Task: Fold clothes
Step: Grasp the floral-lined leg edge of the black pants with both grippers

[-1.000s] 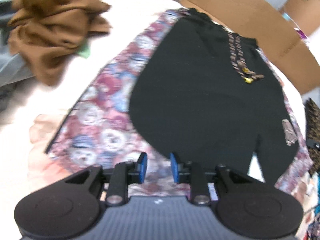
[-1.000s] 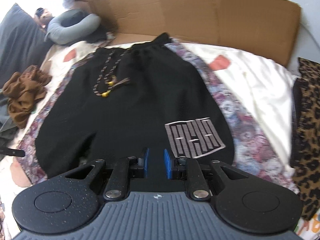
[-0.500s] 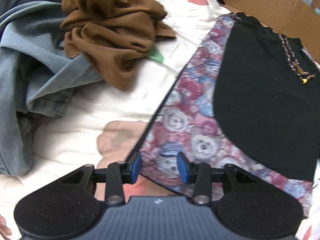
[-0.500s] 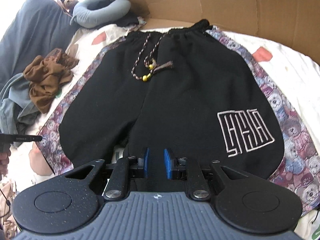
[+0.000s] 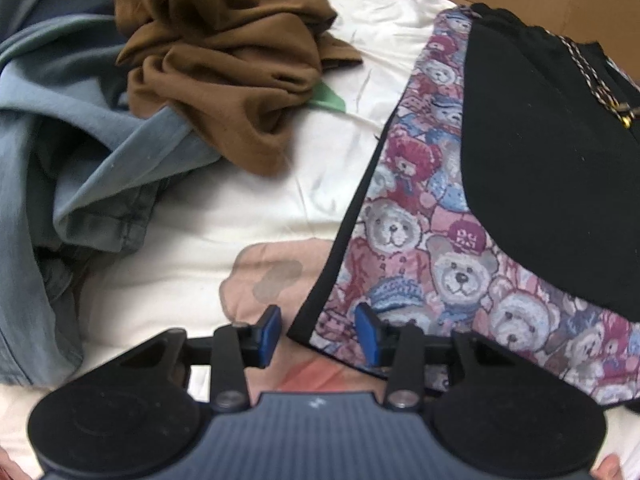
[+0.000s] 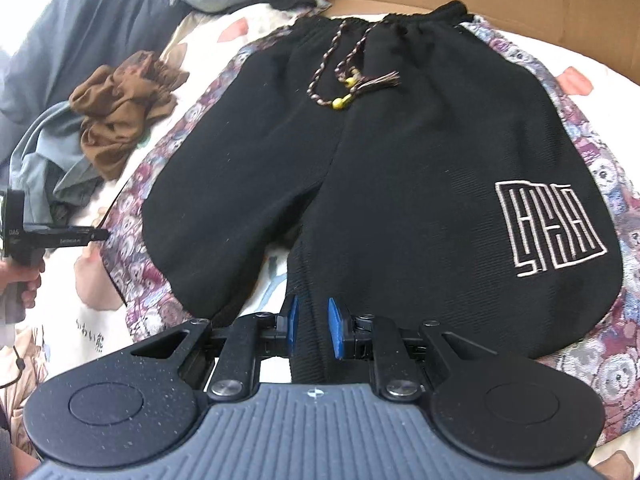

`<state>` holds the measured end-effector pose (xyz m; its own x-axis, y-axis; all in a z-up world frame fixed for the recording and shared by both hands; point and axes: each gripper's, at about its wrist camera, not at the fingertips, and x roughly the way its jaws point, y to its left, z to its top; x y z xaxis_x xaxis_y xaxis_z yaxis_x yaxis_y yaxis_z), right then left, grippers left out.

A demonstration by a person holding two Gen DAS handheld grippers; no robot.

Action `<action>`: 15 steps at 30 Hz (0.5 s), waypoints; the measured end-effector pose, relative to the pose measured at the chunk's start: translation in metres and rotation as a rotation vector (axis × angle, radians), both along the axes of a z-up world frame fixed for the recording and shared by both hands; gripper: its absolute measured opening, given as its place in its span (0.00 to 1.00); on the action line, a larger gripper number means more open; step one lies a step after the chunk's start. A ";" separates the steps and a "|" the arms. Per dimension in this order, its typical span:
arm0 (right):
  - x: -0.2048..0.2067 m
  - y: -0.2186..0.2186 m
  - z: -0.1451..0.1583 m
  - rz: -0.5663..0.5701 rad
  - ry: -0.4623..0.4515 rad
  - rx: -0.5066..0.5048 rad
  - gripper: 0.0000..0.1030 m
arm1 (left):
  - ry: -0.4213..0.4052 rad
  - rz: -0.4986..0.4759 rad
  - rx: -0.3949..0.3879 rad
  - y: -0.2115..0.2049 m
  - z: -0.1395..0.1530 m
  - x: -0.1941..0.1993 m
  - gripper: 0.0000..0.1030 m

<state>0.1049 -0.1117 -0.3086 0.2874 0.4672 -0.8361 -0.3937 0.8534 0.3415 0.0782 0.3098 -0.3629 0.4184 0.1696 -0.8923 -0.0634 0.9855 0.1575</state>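
I am reading the black shorts (image 6: pixel 400 168), lying flat on the teddy-bear cloth (image 5: pixel 432 248), as soft, limp and light, so my right tongs (image 6: pixel 311 330) are pinching a leg hem while my left tongs (image 5: pixel 316 336) are hanging spread at that cloth's corner.

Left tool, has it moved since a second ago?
Yes. The left tool slid off the black shorts to the bear-print cloth's corner, nearer the brown garment.

matt ribbed black shorts (image 6: pixel 400 160), woven teddy-print cloth (image 5: pixel 420 240)
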 end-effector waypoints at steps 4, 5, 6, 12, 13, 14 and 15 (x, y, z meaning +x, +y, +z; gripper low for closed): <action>-0.003 0.003 -0.002 0.010 0.010 -0.003 0.19 | -0.003 -0.056 0.021 -0.007 -0.004 -0.005 0.32; -0.004 0.003 -0.003 0.013 0.013 -0.004 0.19 | -0.003 -0.065 0.025 -0.008 -0.006 -0.006 0.31; -0.004 0.004 -0.003 0.014 0.014 -0.006 0.19 | -0.003 -0.073 0.029 -0.009 -0.007 -0.007 0.29; -0.005 0.006 -0.007 0.016 0.031 -0.004 0.19 | -0.007 -0.072 0.004 -0.008 -0.011 -0.014 0.15; -0.005 0.007 -0.008 0.020 0.037 -0.002 0.19 | -0.010 -0.060 -0.011 -0.006 -0.011 -0.016 0.14; -0.004 0.008 -0.010 0.024 0.042 0.000 0.19 | -0.014 -0.048 -0.026 -0.003 -0.011 -0.017 0.12; -0.004 0.010 -0.011 0.035 0.046 0.000 0.19 | -0.019 -0.042 -0.034 -0.003 -0.009 -0.018 0.10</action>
<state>0.1007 -0.1019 -0.3196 0.2326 0.4761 -0.8481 -0.4069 0.8396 0.3598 0.0605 0.3067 -0.3722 0.4411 0.1214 -0.8892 -0.0245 0.9921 0.1233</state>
